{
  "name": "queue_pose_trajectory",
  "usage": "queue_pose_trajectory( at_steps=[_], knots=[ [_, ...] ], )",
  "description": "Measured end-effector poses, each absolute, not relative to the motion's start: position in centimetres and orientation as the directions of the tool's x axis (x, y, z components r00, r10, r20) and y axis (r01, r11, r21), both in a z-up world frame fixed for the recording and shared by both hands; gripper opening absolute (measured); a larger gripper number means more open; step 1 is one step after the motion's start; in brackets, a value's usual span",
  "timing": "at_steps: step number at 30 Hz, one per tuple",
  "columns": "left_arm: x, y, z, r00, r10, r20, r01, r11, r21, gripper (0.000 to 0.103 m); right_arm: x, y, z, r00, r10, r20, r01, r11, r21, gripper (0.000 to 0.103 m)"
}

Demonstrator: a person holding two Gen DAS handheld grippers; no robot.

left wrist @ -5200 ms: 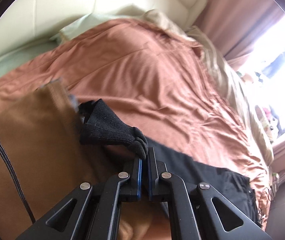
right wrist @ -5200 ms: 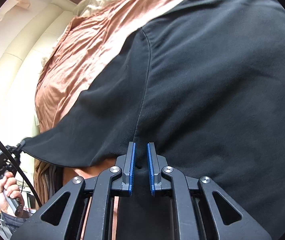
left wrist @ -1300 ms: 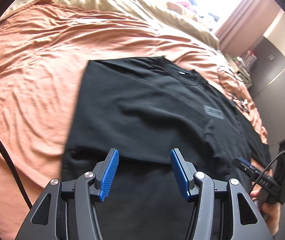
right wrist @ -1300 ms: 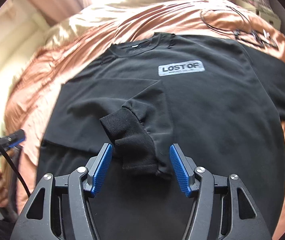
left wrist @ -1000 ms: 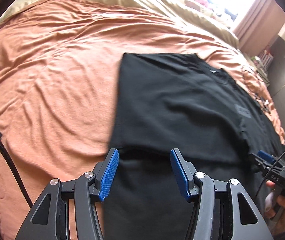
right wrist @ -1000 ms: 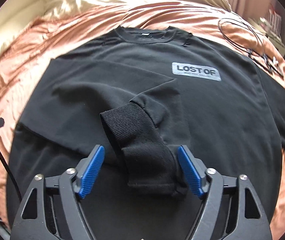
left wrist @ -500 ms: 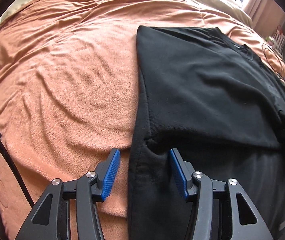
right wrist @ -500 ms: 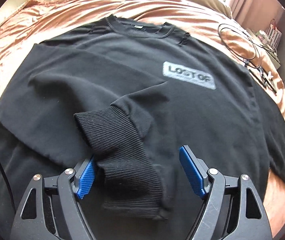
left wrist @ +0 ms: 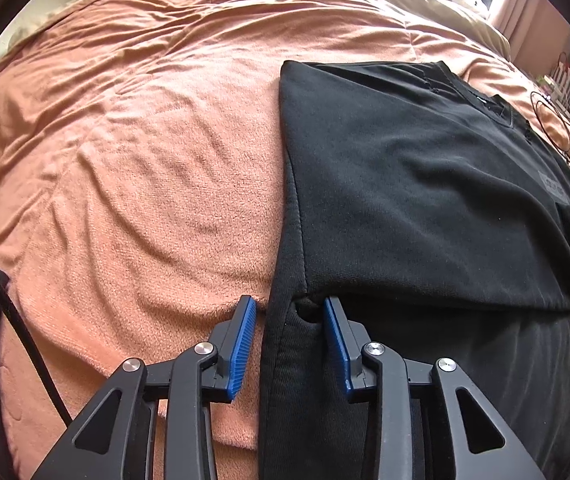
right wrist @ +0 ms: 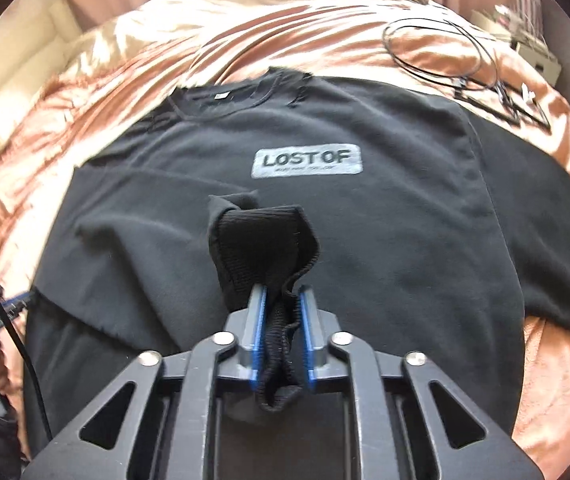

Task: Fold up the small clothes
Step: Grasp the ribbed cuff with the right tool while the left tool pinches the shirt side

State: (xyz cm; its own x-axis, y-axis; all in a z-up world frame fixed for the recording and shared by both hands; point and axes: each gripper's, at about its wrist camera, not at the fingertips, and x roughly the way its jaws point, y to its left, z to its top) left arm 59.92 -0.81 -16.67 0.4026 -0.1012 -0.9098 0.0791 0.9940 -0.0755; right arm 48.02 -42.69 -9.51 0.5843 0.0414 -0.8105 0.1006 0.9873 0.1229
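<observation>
On the orange bed cover [left wrist: 133, 168], the right hand-held gripper [right wrist: 281, 320] is closing on the black sweatshirt's [right wrist: 365, 220] ribbed cuff [right wrist: 261, 240], while the left hand-held gripper [left wrist: 289, 332], closing around its side edge, could snag the blanket too.

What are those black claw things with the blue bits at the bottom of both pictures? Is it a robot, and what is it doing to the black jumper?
It is not a robot. A person holds a pinching tool in each hand, and each tool carries a camera that looks along its two blue-padded fingers. So one picture comes from the left tool and the other from the right.

A black sweatshirt with a grey patch reading LOSTOF lies on an orange-brown bedspread, with a thin black looped cable beyond it.

The right gripper is closing on the ribbed black sleeve cuff, which is bunched between its pads. The left gripper is closing too, with the sweatshirt's folded side edge between its pads, not yet pinched.
</observation>
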Motion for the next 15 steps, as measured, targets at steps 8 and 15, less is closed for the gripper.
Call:
queue_pose_trajectory(
  at_steps=[8,15],
  knots=[
    [60.0,-1.2,-17.2,0.406,-0.081,-0.91,0.087,0.995,-0.05,0.018,46.9,-47.2,-8.4,0.635,0.037,-0.772,0.169,0.968,0.185,0.006],
    [59.9,-1.3,-17.4,0.407,-0.068,-0.911,0.081,0.996,-0.038,0.015,47.3,-46.3,-4.6,0.695,0.044,-0.717,0.131,0.974,0.186,0.005]
  ],
)
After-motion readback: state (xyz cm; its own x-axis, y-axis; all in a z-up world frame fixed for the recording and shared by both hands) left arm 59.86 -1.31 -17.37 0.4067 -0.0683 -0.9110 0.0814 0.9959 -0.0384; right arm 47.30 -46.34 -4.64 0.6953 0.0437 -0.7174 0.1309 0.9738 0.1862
